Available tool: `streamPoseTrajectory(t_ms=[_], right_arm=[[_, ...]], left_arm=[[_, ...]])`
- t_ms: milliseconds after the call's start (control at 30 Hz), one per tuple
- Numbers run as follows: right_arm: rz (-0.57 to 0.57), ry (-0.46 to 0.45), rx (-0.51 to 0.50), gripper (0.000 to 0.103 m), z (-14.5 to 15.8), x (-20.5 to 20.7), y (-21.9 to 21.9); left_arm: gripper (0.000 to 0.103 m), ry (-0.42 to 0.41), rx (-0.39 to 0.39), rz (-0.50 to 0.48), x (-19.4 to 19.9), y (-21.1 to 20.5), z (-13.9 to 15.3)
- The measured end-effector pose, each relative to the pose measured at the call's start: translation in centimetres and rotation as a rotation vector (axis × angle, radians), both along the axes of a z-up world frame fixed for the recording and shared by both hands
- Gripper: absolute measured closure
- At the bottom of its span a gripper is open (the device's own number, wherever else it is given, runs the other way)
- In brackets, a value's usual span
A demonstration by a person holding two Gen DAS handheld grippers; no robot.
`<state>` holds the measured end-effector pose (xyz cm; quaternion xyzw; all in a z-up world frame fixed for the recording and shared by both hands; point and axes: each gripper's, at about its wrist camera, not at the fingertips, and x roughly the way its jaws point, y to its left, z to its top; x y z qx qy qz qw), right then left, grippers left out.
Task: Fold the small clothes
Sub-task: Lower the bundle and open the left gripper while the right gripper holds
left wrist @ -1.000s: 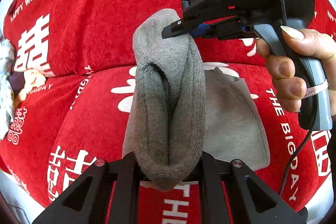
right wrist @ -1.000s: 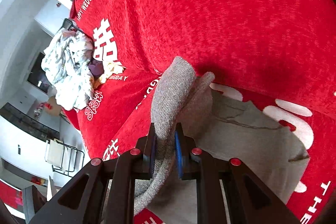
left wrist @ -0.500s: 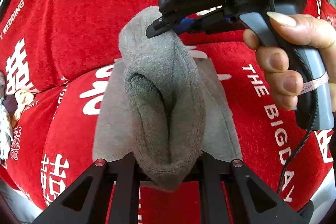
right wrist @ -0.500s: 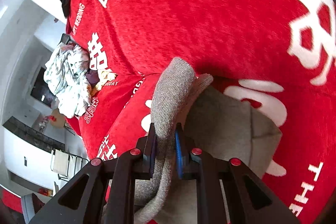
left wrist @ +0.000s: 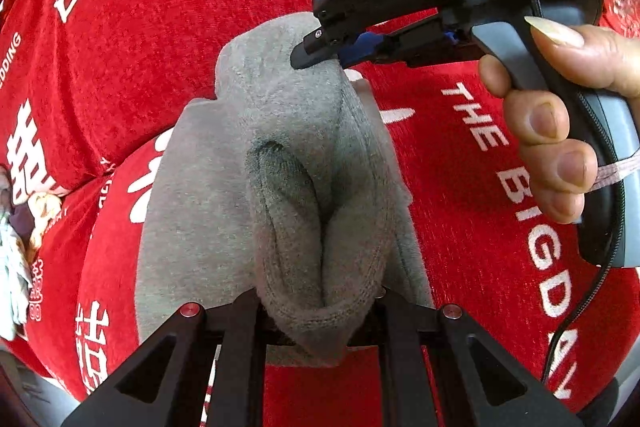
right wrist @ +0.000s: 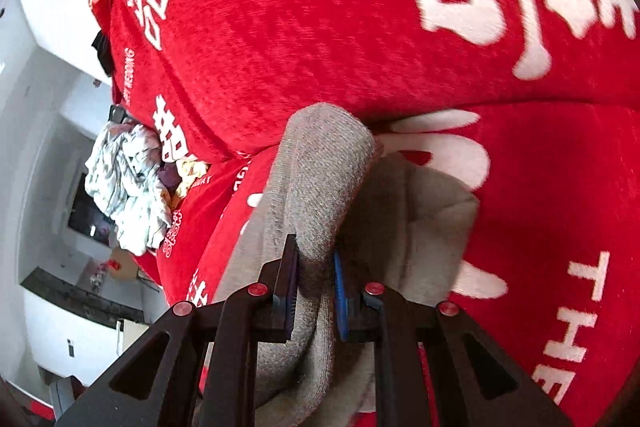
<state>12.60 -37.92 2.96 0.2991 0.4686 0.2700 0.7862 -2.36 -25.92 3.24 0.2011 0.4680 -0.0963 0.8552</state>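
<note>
A small grey knit garment [left wrist: 296,163] hangs bunched over a red sofa cover. My left gripper [left wrist: 320,311] is shut on its thick hem at the near end. My right gripper [left wrist: 320,53] pinches the far end; a hand holds it at the right. In the right wrist view the right gripper [right wrist: 314,287] is shut on the same grey garment [right wrist: 320,167], with cloth squeezed between the blue pads [right wrist: 341,291]. The rest of the garment droops onto the sofa under both grippers.
The red sofa cover [left wrist: 120,39] with white lettering fills both views, with a seam between back and seat. A pile of white and coloured clothes [right wrist: 124,187] lies at the far left end of the sofa. A room with white walls shows beyond it.
Both grippers have carried the grey garment rightward and further along the sofa while keeping their grip. The lower part of the garment has bunched closer under them.
</note>
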Motion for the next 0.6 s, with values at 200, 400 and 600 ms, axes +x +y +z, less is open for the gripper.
streamPoseTrajectory(t_ms=[200, 400, 600], right_arm=[[-0.051, 0.026, 0.012, 0.086, -2.2, -0.7, -1.3], [-0.081, 0.025, 0.008, 0.086, -2.7, -1.3, -1.8], [-0.102, 0.021, 0.008, 0.094, -2.0, -1.7, -2.7]], left_arm=[[0.089, -0.02, 0.045, -0.019, -0.3, -1.1, -0.8], [0.085, -0.036, 0.066, -0.025, -0.4, -1.1, -1.0], [0.016, -0.002, -0.131, -0.065, -1.8, 1.7, 1.9]])
